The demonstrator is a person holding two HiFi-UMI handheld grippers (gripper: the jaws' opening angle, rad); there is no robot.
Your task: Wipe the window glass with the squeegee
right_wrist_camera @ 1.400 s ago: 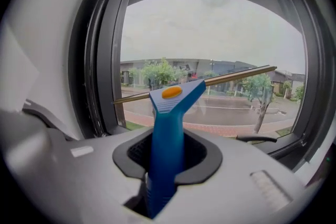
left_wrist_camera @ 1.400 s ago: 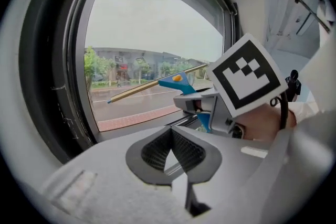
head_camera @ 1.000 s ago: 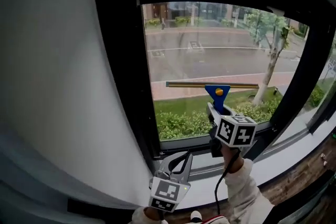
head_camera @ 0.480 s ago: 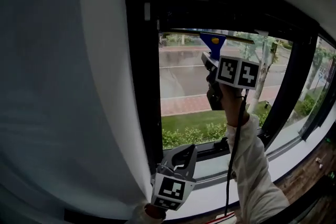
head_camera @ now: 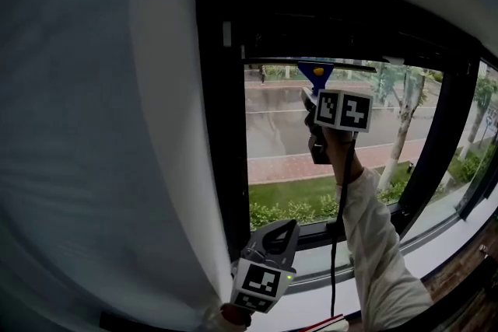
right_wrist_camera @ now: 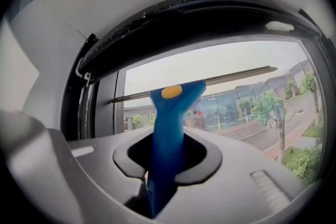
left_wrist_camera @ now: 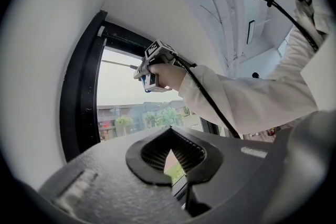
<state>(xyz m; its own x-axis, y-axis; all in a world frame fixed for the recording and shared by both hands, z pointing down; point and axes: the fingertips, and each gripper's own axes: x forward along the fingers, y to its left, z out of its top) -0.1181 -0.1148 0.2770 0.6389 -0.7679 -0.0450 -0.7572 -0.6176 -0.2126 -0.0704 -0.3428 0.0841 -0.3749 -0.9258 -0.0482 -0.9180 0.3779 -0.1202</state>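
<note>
Wall (head_camera: 93,136): white and plain, filling the whole left of the room. Frame (head_camera: 214,136): black, with a tall upright at left, a heavy top rail and a slanted post at right; a pale sill (head_camera: 436,249) runs beneath it. Glass (head_camera: 284,144): one pane, looking out on a wet road, a brick path, grass and trees. No suds, drops or streaks can be made out on it, so I cannot tell which parts are already wiped. Task, as judged: the squeegee (head_camera: 318,72) has its blade across the very top of the pane, just under the top rail, which reads as the head of a downward pull. Nearly the whole height of the pane lies below the blade and is left to do. Sleeve (head_camera: 373,245): white, the arm stretched up toward the pane. Right gripper (head_camera: 313,95): held high, marker cube facing the room, fingers clamped on the squeegee's blue handle, which fills the gap between them. Left gripper (head_camera: 286,233): held low near the foot of the left upright, well apart from the squeegee. Its fingers are closed tip to tip on nothing, with only a sliver of daylight between the ribbed pads, and it touches nothing in view. Squeegee, further: blue handle, yellow stud, and a long thin blade that appears to lie on the glass. Cable (head_camera: 336,245): black, hanging from the right gripper along the sleeve.
</note>
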